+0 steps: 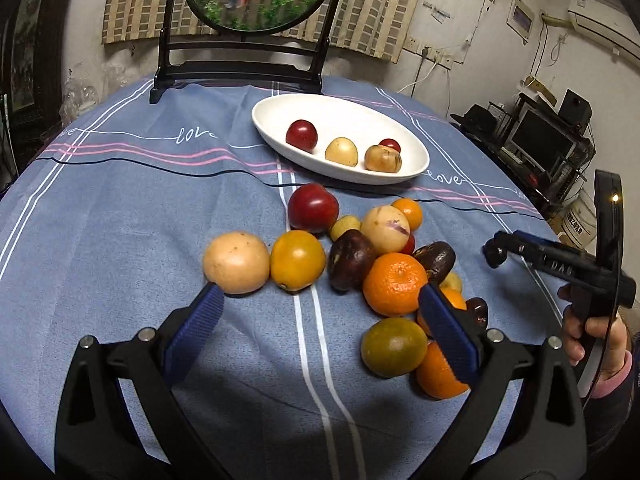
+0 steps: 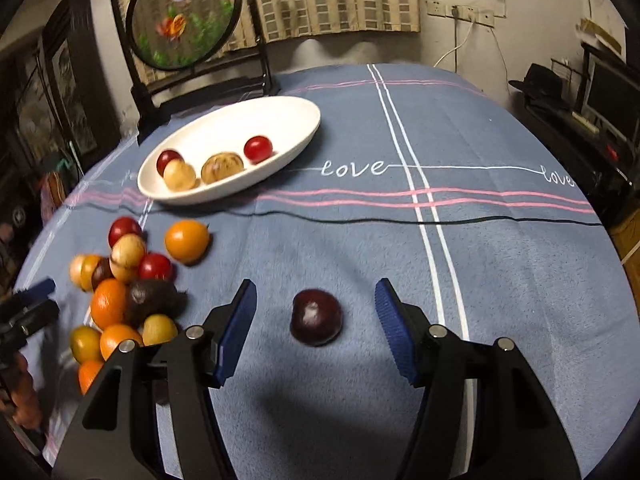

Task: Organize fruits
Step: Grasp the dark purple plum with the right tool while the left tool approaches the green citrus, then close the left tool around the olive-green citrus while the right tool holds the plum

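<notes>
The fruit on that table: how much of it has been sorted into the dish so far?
Done: four fruits lie in the white dish. In hand: nothing; both tongs are open. The right tongs straddle a lone dark purple fruit on the cloth without touching it, while the left tongs hover open by the pile. Left: that pile, over a dozen fruits, and the purple one.
</notes>
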The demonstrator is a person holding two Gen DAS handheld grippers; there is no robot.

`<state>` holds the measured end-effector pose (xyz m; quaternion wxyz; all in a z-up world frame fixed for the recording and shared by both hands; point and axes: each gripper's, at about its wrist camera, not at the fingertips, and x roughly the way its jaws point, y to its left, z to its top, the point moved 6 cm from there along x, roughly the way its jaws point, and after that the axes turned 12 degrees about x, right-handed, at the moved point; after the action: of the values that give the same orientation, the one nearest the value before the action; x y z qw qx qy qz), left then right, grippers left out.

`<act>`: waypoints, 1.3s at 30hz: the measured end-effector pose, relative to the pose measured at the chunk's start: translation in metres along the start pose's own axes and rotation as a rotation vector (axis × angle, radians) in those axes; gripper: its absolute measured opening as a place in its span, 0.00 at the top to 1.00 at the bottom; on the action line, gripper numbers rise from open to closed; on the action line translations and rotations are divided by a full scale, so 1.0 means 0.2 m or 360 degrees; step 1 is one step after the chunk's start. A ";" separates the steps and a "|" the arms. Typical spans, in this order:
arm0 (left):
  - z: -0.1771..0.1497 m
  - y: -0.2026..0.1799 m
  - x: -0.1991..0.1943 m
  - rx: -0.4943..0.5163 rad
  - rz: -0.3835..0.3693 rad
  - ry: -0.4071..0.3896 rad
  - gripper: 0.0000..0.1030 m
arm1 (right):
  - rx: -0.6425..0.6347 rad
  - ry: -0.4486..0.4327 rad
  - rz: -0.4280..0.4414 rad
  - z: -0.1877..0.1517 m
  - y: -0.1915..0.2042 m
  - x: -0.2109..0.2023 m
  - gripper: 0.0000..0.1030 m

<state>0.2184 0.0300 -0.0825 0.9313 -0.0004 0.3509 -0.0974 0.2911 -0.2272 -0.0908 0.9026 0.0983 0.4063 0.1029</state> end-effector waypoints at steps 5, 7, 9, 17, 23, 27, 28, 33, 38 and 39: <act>0.00 0.00 0.01 -0.0002 0.0007 0.0015 0.03 | 0.0000 0.0019 0.0007 -0.01 -0.01 0.00 0.39; 0.00 0.00 0.01 0.0001 0.0008 0.0018 0.03 | -0.0010 0.0033 0.0005 -0.02 -0.01 0.01 0.39; 0.00 0.00 0.01 0.0004 0.0008 0.0022 0.03 | -0.0015 0.0049 -0.0007 -0.03 -0.01 0.02 0.39; 0.00 -0.01 0.02 0.0022 0.0009 0.0033 0.03 | -0.0023 0.0127 -0.0048 -0.04 -0.02 0.07 0.51; -0.01 -0.01 0.02 0.0029 0.0006 0.0041 0.03 | -0.0020 0.0160 -0.0040 -0.05 -0.02 0.09 0.66; -0.01 -0.05 0.02 0.0073 -0.0077 0.0029 0.04 | 0.0007 0.0130 0.0019 -0.04 -0.02 0.06 0.71; -0.01 -0.07 0.03 0.0106 -0.0119 0.0034 0.05 | 0.0019 0.0119 0.0033 -0.04 -0.03 0.05 0.71; -0.05 -0.20 0.05 0.0263 -0.0297 0.0120 0.47 | 0.0070 0.0126 0.0151 -0.04 -0.01 0.03 0.71; -0.10 -0.21 0.07 0.0255 -0.0325 0.0185 0.53 | 0.0067 0.0106 0.0175 -0.03 0.00 0.01 0.71; -0.10 -0.21 0.06 0.0259 -0.0323 0.0184 0.53 | 0.0067 0.0104 0.0172 -0.03 0.00 0.01 0.71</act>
<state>0.2073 -0.0119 -0.1031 0.8919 0.0451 0.3932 -0.2190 0.2878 -0.2264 -0.0966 0.8797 0.1355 0.4318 0.1461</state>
